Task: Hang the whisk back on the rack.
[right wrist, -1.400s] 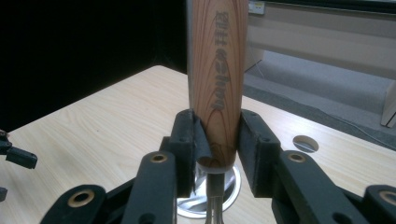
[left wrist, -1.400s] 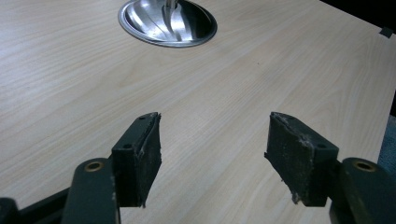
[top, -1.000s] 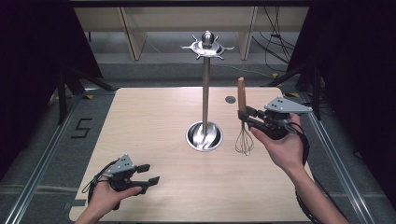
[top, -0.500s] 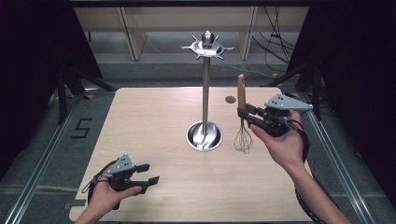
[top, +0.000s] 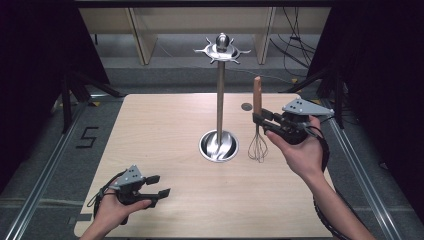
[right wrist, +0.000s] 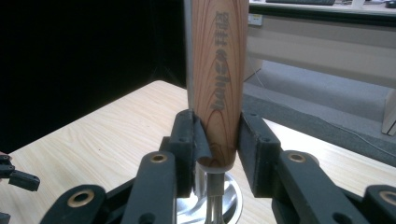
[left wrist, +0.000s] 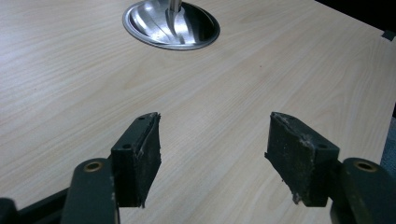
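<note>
The right tongs [top: 261, 120] clamp a whisk [top: 257, 131] upright by its wooden handle, now lifted slightly higher, right of the utensil stand [top: 219, 100], likely bound for a hook; the left tongs [top: 158, 185] rest open at the surface's [top: 165, 125] near left.

The light is even and soft on the wooden table [top: 165, 130], while both sides around it stay very dark. The steel stand base [left wrist: 171, 24] shows bright reflections. The near wooden handle [right wrist: 218, 70] looks slightly blurred.
</note>
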### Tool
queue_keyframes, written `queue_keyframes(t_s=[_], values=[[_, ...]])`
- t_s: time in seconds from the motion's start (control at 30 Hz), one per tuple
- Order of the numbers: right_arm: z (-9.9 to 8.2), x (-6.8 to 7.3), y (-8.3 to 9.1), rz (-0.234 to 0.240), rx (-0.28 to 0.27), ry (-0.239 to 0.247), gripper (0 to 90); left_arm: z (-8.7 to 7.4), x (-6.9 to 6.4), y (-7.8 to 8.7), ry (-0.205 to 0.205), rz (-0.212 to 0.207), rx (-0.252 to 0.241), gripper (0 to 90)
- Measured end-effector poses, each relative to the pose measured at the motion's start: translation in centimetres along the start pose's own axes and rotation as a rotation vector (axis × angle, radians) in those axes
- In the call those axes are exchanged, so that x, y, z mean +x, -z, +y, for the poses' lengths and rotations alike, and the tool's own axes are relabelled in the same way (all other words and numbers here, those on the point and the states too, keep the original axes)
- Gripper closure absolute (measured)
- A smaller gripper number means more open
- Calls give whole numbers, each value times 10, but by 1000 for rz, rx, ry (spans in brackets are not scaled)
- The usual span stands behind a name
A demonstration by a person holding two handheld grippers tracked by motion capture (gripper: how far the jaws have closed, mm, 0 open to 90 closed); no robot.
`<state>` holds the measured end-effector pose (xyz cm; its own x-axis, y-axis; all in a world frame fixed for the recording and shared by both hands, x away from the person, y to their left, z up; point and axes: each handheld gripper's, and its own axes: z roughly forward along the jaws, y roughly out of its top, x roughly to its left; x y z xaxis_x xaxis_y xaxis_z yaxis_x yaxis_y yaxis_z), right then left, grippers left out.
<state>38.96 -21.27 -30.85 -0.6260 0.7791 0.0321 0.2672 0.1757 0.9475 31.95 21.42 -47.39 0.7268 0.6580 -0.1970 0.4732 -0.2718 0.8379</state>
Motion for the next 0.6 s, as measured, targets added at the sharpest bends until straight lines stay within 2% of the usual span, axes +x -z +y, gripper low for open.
queue_keyframes(t_s=[0.07, 0.1, 0.17, 0.27, 0.37, 0.4, 0.47, 0.53, 0.57, 0.6], values=[[0, 1, 0, -3, -1, -14, 693, 0, 0, 0, -1, -2, 0, 340], [1, 0, -1, -1, -6, -2, 693, 0, 0, 0, -1, 2, 0, 340], [1, 1, 0, 1, 0, -13, 693, 0, 0, 0, -1, -2, 0, 340], [3, 1, -1, -2, -24, 1, 693, 0, 0, 0, 1, -3, -1, 340], [5, 2, 0, 2, -9, -7, 692, 0, 0, 0, 0, 2, -2, 339], [6, 2, -1, 9, -18, -7, 693, 1, 1, 0, -18, 0, -2, 339], [7, 4, -1, -1, -17, -16, 693, 1, 1, 0, -17, -1, -3, 339], [8, 3, -2, 6, -19, -4, 693, 1, 1, 0, -17, -1, -3, 339], [9, 5, -2, 8, -9, -19, 693, 1, 1, 0, -18, -1, -3, 339], [9, 4, -2, 2, -17, -14, 693, 0, 0, 0, -2, 0, -4, 339]])
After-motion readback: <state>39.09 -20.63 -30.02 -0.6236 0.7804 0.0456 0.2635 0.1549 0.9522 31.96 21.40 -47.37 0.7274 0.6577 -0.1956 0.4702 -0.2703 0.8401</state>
